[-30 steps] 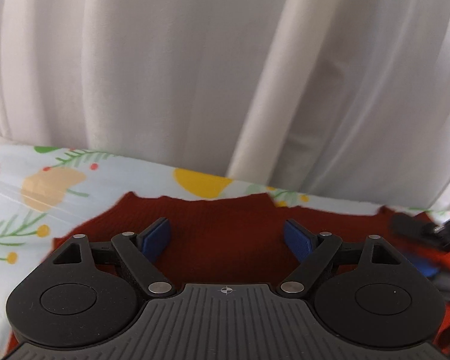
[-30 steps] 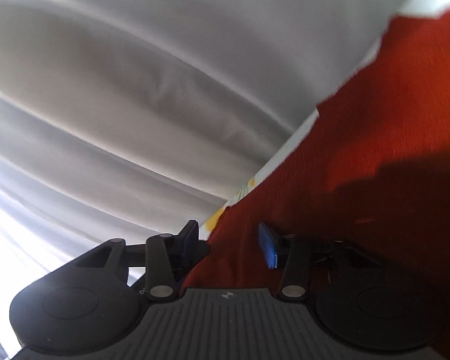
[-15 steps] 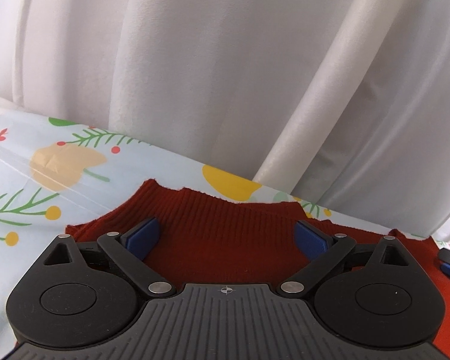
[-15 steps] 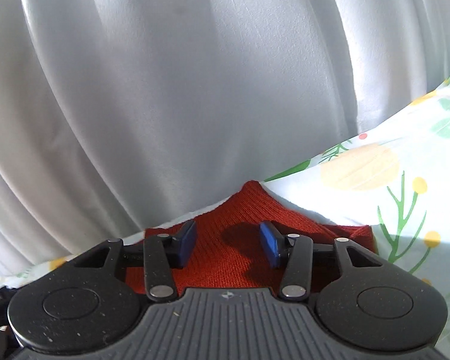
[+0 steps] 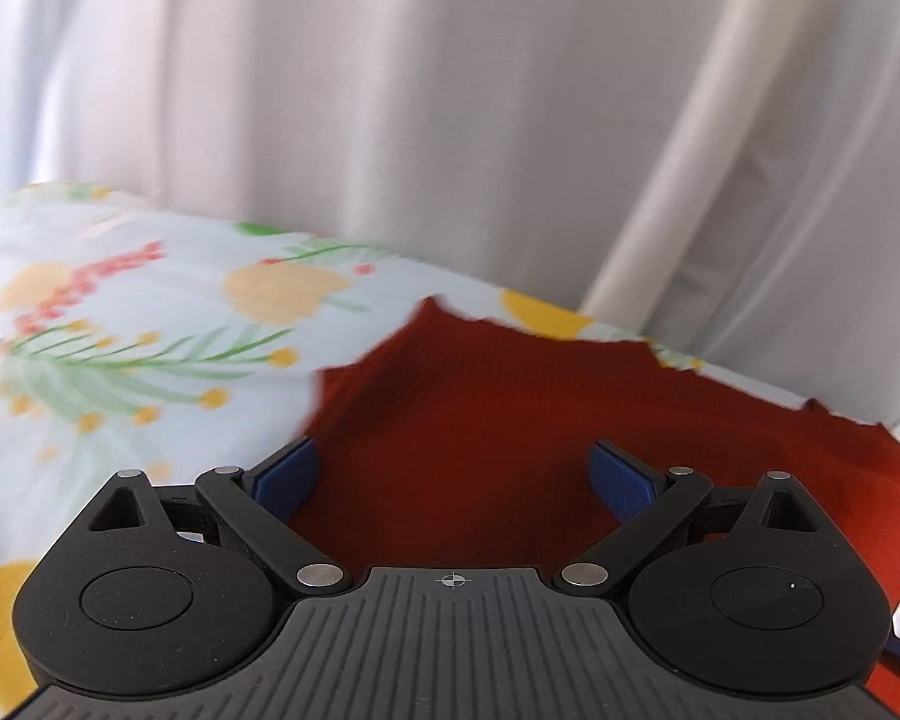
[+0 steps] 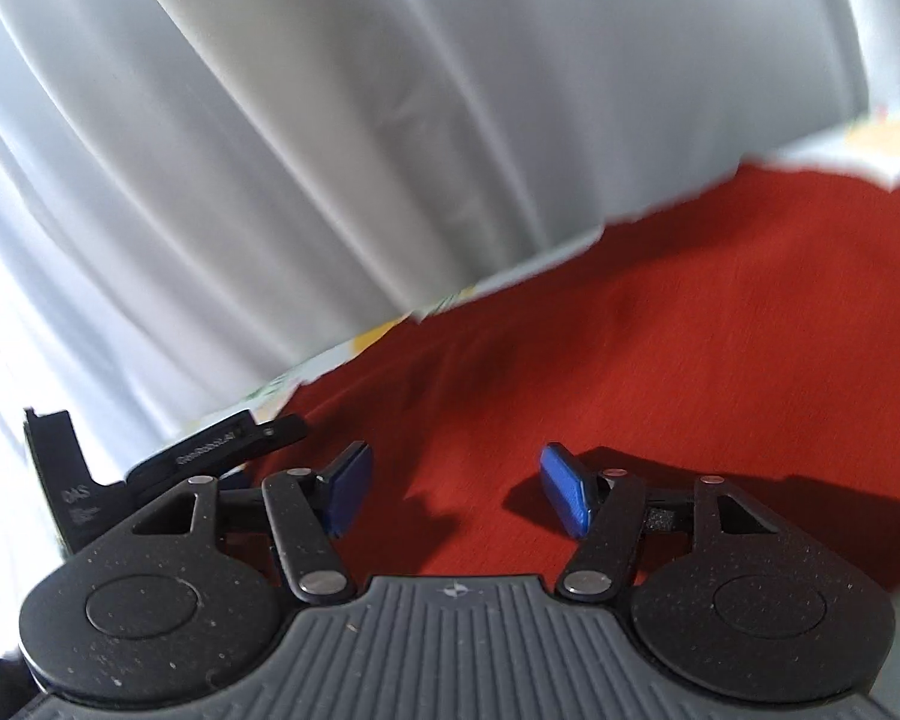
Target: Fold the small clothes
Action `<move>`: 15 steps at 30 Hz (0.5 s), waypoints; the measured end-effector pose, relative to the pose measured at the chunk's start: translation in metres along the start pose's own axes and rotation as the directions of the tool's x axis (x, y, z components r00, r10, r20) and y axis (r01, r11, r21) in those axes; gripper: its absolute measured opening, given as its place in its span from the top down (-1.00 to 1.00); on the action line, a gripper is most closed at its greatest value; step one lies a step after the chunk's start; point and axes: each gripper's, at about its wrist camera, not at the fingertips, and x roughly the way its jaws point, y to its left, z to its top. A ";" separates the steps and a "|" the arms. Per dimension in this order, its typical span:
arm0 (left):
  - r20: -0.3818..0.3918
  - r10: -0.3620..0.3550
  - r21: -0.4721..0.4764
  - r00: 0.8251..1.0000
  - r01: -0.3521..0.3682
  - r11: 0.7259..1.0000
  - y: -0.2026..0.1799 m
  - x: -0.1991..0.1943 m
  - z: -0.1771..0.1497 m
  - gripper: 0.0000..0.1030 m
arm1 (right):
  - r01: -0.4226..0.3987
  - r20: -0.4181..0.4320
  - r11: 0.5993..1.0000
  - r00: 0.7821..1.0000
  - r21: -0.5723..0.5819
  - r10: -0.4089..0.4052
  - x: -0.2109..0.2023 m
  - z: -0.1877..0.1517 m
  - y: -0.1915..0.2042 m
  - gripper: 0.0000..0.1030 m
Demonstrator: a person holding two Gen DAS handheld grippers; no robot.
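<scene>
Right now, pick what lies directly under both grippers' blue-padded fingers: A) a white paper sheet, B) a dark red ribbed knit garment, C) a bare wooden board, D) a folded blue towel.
B: the dark red ribbed knit garment spreads over the floral-print cloth beneath the left gripper and the right gripper, neither pinching it; the right jaws are opening.

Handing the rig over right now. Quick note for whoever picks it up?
Left claw: open wide, nothing pinched, over the red knit garment.
Right claw: jaws opening, nothing between the pads, over the same garment.
Garment lies spread on the floral cloth, near the white curtain.
Done: both claws are off the fabric; how many folds are in cannot be told from these views.
Left: check the shape, regrip an edge, finish folding.
</scene>
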 end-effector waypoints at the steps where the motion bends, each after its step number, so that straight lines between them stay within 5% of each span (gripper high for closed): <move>1: -0.004 0.042 -0.011 0.999 -0.042 0.999 0.004 -0.009 -0.004 -0.93 | -0.028 -0.005 0.999 1.000 0.023 0.029 0.000 -0.008 -0.008 -0.22; 5: -0.038 0.064 -0.044 0.997 -0.066 0.997 0.009 -0.045 -0.018 -0.93 | -0.090 0.021 0.990 0.996 0.109 0.088 -0.024 0.001 -0.042 -0.18; 9: -0.078 -0.077 -0.053 0.994 0.073 0.996 -0.004 -0.070 -0.029 -0.93 | 0.054 0.107 0.984 0.992 0.168 -0.073 -0.075 0.006 -0.083 -0.09; 10: -0.101 -0.124 -0.075 0.987 0.116 0.990 -0.007 -0.071 -0.031 -0.93 | 0.080 0.120 0.981 0.988 0.178 -0.102 -0.087 0.007 -0.092 0.04; 15: -0.160 -0.282 -0.178 0.946 0.253 0.951 -0.025 -0.067 -0.046 -0.93 | 0.153 0.133 0.973 0.975 0.170 -0.177 -0.119 0.007 -0.103 0.07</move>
